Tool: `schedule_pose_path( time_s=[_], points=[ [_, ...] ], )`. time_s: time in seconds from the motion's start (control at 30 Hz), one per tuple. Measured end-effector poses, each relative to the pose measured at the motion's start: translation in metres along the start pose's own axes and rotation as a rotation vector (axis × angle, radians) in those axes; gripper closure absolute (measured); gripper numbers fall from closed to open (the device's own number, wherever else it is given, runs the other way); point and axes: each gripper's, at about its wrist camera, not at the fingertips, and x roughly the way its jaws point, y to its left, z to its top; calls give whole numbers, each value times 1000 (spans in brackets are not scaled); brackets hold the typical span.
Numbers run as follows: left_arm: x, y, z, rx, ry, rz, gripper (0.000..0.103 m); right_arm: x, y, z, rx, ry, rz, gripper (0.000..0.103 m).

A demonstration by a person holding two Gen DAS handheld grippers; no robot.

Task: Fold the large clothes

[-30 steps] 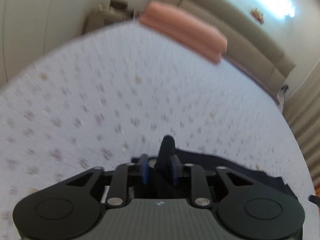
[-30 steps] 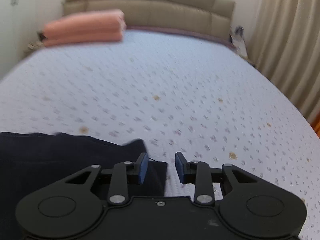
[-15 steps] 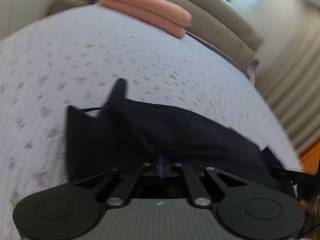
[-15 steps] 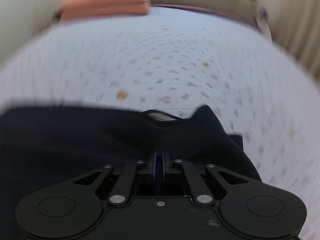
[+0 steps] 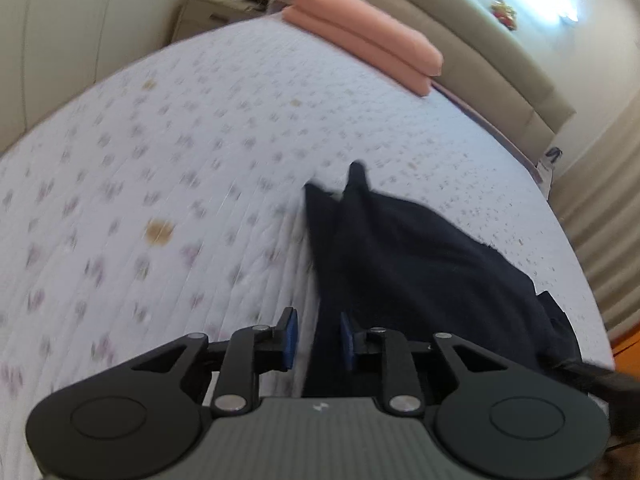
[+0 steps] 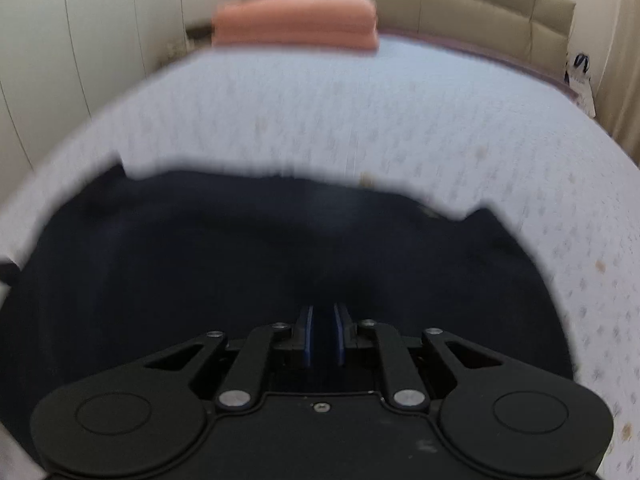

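Observation:
A dark navy garment (image 5: 420,272) lies on the white flower-print bed cover (image 5: 160,160), stretching from near the left gripper toward the right. My left gripper (image 5: 318,338) hangs low over the garment's left edge. Its jaws are opening; the cloth edge stands between the blue pads (image 5: 290,338), with a bare gap beside the left pad. In the right wrist view the garment (image 6: 280,260) fills the lower half, blurred. My right gripper (image 6: 323,334) sits over its middle, jaws opening a narrow slit. Dark cloth shows in that slit, and the pads do not visibly pinch it.
A folded pink blanket (image 5: 360,40) (image 6: 296,24) lies at the far end of the bed by the beige padded headboard (image 5: 480,40). A nightstand (image 5: 208,16) stands at the far left corner. Curtains (image 5: 600,200) hang on the right, and pale wardrobe doors (image 6: 60,60) on the left.
Half a second ago both grippers were shut on the dark garment. Now both pairs of pads have parted. The garment lies lower and flatter on the bed, and both views have shifted.

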Motion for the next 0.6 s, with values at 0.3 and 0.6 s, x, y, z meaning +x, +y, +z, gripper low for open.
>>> schedule_pose_path(
  time_s=[0.3,0.6],
  points=[
    [2,68,-14,-369,138,-312,38,-7,-17,35,169,82,54,89],
    [44,61,-4,-226,127,-390,27,5,12,13,135,146,86,89]
  ],
)
